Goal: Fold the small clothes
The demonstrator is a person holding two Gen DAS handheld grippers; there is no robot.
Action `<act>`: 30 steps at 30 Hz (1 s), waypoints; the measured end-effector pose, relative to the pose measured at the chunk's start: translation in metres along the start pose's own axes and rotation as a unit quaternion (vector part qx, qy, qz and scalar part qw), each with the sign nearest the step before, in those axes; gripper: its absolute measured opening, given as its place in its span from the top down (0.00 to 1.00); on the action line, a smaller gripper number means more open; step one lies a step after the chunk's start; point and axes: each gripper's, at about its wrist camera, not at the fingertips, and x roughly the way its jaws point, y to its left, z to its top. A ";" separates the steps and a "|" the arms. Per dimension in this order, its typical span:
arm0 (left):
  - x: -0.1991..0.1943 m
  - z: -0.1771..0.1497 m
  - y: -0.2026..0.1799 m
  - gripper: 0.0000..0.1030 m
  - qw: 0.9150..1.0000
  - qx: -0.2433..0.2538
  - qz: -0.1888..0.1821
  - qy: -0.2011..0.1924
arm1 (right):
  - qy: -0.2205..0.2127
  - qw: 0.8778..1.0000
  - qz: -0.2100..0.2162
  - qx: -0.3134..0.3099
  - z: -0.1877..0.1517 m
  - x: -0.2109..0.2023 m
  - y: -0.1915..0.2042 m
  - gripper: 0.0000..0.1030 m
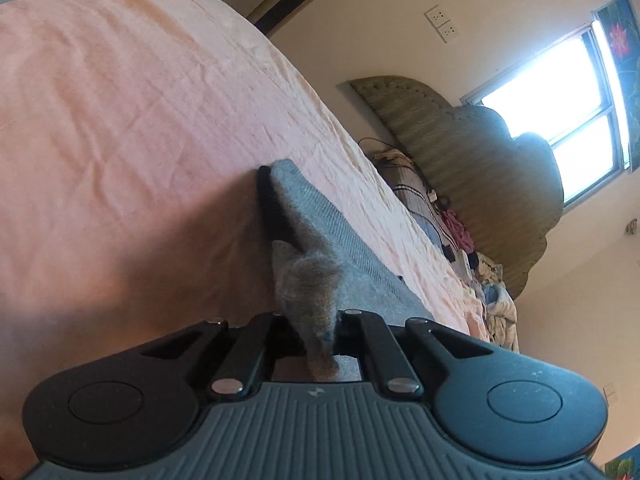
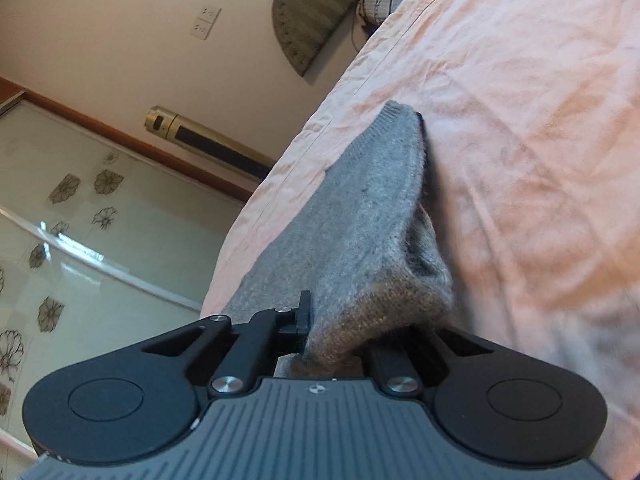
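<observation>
Already both claws have a hold on the same piece of clothing, a small grey knitted garment [image 1: 320, 236] that lies on the pink bed sheet [image 1: 120, 120]. In the left wrist view the left claw [image 1: 316, 344] is closed narrow on a fuzzy corner of the grey knit, which bunches up between the fingers at about 6 o'clock of the picture, and from there the cloth runs away toward 12 o'clock as a raised strip whose far end touches the sheet. In the right wrist view the right claw [image 2: 332, 344] is also pinched tight on a thick, brownish-grey fold of the garment, and the rest of the cloth stretches up toward 1 o'clock, where its ribbed edge rests on the sheet.

By my judgement the task is at its early part: the corners are taken, but the garment is not yet laid over on itself, and no flat, finished fold can be seen in either picture. What is left is to carry the held edge over to the far edge, set it down, let go, and maybe smooth it. At 3 o'clock of the left view a heap of other clothes [image 1: 492, 292] lies near the headboard [image 1: 480, 160]; whether they also wait for folding I cannot tell
</observation>
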 end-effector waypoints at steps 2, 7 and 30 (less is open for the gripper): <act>-0.027 -0.021 0.013 0.96 0.999 0.018 0.024 0.016 | 0.024 1.000 0.005 -0.006 -0.024 -0.019 -0.002 0.87; -0.059 -0.059 0.046 0.92 0.991 0.078 0.082 0.072 | 0.093 0.994 -0.051 -0.022 -0.074 -0.044 -0.012 0.70; 0.132 0.055 -0.047 0.94 0.935 0.309 0.174 0.008 | 0.052 0.951 -0.158 -0.259 0.089 0.110 0.036 0.89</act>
